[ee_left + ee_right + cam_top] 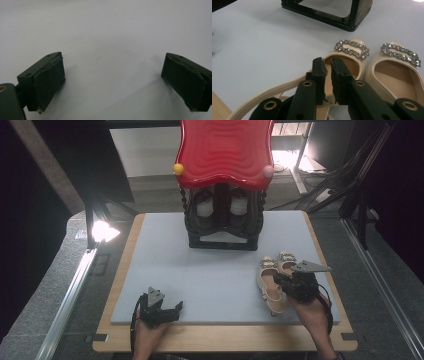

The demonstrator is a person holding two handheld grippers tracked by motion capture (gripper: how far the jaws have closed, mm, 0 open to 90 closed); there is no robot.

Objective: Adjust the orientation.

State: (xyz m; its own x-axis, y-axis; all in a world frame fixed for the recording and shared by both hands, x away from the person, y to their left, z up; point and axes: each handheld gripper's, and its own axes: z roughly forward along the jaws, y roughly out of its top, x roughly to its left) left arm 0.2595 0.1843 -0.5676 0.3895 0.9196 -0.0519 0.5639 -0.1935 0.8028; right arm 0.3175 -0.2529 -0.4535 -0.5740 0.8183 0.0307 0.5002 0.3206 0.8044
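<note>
High view: pair of beige shoes lies side by side at the right of the grey mat, toes toward the black rack under a red tray. Right gripper sits over the shoes; left gripper rests on the mat's near edge, well apart.

Left gripper view: jaws wide, bare mat between them.

Right gripper view: jaws narrow, a slim gap, nothing clamped, above the left shoe's opening. Rhinestone buckles on both toes.
</note>
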